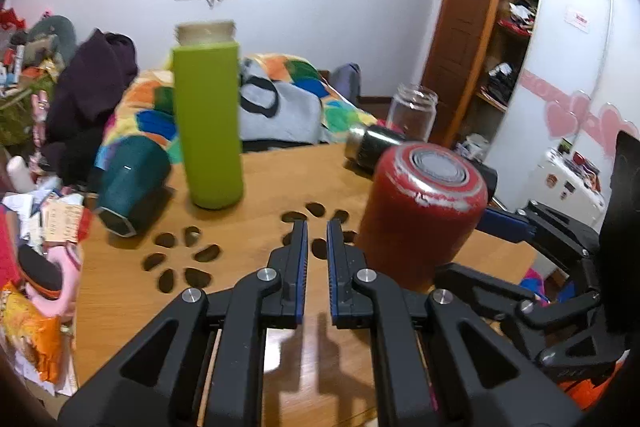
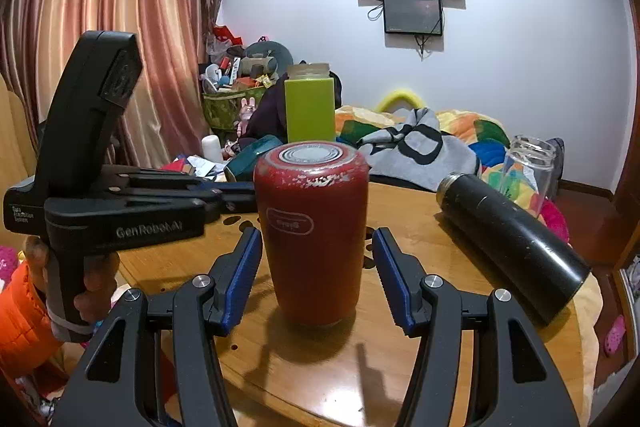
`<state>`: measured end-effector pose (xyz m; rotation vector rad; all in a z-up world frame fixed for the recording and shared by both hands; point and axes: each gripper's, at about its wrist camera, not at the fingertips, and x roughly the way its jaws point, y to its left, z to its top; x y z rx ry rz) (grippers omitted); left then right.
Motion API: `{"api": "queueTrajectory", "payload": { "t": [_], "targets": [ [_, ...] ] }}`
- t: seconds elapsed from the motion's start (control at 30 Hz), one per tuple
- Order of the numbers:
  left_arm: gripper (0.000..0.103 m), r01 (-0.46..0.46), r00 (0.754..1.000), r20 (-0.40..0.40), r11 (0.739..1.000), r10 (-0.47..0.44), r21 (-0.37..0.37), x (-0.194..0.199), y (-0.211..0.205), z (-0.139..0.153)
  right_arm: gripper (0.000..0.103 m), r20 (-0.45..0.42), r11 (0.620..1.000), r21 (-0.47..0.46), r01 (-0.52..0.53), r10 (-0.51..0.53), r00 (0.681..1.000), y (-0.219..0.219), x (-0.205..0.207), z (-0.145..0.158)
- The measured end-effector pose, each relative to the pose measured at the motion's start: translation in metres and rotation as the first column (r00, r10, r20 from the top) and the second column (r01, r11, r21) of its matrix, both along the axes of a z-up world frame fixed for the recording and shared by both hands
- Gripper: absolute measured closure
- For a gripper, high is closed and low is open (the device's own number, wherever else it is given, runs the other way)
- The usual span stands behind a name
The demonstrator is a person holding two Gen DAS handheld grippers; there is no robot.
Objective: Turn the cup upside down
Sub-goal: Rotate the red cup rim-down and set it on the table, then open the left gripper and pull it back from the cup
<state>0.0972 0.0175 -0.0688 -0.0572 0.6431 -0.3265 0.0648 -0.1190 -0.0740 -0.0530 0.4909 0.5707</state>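
The red cup (image 2: 314,231) stands upside down on the round wooden table (image 2: 420,359), its scuffed grey base facing up. My right gripper (image 2: 316,247) is open, its blue-padded fingers on either side of the cup with small gaps, not touching. In the left wrist view the cup (image 1: 420,211) stands just right of my left gripper (image 1: 317,227), whose fingers are nearly closed on nothing above the table. The left gripper's body (image 2: 120,215) shows at the left of the right wrist view.
A tall green bottle (image 1: 208,123) stands upright at the back. A teal cup (image 1: 132,183) lies on its side at the left edge. A black flask (image 2: 516,239) lies on its side at the right, with a clear glass jar (image 2: 528,163) behind it.
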Motion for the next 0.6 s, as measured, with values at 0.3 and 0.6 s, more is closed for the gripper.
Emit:
{"api": "queueTrajectory", "payload": {
  "t": [0.3, 0.6],
  "targets": [
    [0.049, -0.083, 0.984, 0.155, 0.997, 0.083, -0.001, -0.04, 0.001, 0.037, 0.016, 0.042, 0.996, 0.064, 0.069, -0.072, 0.997, -0.026, -0.009, 0.033],
    [0.005, -0.155, 0.954, 0.261, 0.988, 0.149, 0.005, -0.071, -0.01, 0.052, 0.0, 0.12, 0.986, 0.08, 0.145, -0.154, 0.981, -0.044, -0.026, 0.057]
  ]
}}
